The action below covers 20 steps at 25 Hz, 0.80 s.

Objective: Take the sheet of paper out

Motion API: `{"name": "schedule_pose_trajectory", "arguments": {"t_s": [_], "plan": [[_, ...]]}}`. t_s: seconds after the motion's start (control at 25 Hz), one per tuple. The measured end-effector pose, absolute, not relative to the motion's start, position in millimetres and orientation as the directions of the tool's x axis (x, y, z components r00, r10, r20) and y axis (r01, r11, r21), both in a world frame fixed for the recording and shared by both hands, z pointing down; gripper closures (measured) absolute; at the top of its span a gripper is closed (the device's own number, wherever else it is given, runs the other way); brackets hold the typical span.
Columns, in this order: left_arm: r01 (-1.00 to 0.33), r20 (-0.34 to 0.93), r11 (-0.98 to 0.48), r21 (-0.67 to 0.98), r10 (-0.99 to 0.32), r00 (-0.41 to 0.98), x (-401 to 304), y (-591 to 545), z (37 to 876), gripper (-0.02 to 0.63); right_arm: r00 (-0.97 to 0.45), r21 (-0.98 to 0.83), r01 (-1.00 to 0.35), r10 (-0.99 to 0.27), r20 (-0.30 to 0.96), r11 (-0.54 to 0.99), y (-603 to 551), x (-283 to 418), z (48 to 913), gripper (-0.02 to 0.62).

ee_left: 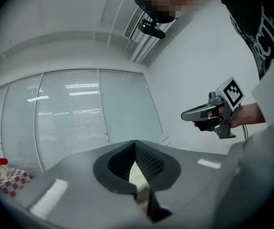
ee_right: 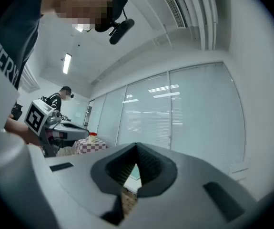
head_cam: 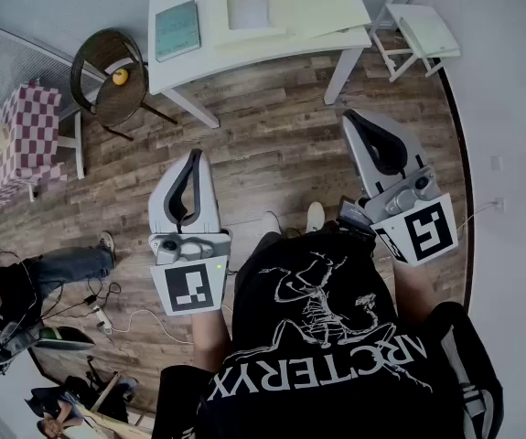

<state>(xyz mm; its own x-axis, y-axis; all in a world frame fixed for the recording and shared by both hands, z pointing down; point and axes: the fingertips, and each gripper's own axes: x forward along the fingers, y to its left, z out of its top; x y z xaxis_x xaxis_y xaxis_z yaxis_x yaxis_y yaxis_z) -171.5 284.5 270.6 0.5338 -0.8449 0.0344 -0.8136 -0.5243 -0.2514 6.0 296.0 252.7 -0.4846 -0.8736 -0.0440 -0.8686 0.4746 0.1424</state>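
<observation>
On the white table (head_cam: 176, 71) at the far side of the room, a white sheet of paper (head_cam: 249, 10) lies on a pale yellow folder (head_cam: 322, 7). A teal book (head_cam: 177, 30) lies to its left. I hold both grippers level over the wooden floor, well short of the table. My left gripper (head_cam: 195, 154) (ee_left: 136, 143) is shut with nothing between its jaws. The jaws of my right gripper (head_cam: 352, 115) (ee_right: 137, 146) also meet at the tips and hold nothing. Each gripper view shows the other gripper off to the side, in mid-air.
A round dark chair (head_cam: 107, 67) with a yellow object on it stands left of the table. A checked-cloth table (head_cam: 16, 135) sits further left, and a white stool (head_cam: 418, 30) at the back right. A seated person (head_cam: 25, 282) and cables (head_cam: 107, 314) occupy the floor at the left.
</observation>
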Motion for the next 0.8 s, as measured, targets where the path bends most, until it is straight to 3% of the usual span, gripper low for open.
{"name": "schedule_pose_trajectory", "arguments": {"t_s": [0.8], "plan": [[-0.832,0.044,-0.505,-0.229,-0.86,0.509,-131,257,275,0.598,-0.49,0.099,-0.869,-0.871,-0.042,0.484,265,49,258,0.583]]}}
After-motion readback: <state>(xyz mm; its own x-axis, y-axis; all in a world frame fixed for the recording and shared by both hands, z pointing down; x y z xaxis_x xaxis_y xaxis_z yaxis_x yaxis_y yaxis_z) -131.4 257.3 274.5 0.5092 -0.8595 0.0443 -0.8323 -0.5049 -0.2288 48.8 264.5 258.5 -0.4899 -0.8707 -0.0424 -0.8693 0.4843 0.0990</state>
